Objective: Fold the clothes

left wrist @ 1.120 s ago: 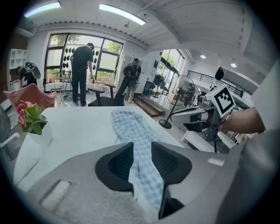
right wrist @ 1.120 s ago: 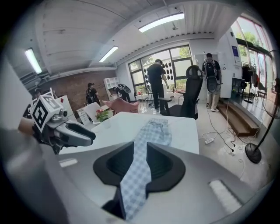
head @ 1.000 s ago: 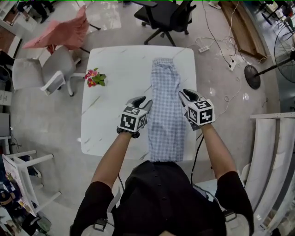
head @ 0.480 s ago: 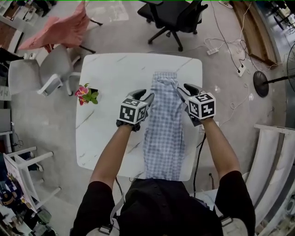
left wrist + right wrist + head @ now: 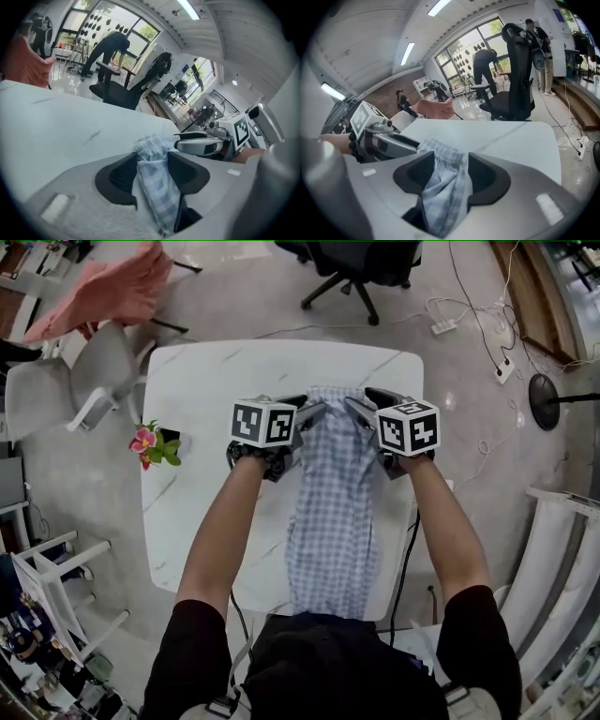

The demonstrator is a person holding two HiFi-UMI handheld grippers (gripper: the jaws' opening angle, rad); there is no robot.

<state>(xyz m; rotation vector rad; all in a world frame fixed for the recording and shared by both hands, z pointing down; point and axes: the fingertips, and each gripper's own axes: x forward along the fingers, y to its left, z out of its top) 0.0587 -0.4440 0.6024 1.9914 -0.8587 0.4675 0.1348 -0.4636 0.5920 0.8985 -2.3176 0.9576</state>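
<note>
1. I see the garment (image 5: 333, 512) lying lengthwise on the table (image 5: 206, 390), right of centre.
2. The flowers (image 5: 152, 442) sit at the table's left edge.
3. An office chair (image 5: 366, 263) stands behind the table, and another chair (image 5: 89, 381) stands off its far-left corner.

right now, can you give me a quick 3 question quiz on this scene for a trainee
1. True or false: in the head view the flowers lie right of the cloth.
2. What stands between the fingers of the left gripper and the right gripper? A) nothing B) the cloth C) a flower stem
3. Which end of the cloth are both grippers at: the end near the person or the far end?

Key
1. False: they lie left of it, on the table.
2. B: both grippers' fingers have just been opening, with the cloth between them.
3. The far end.
</note>
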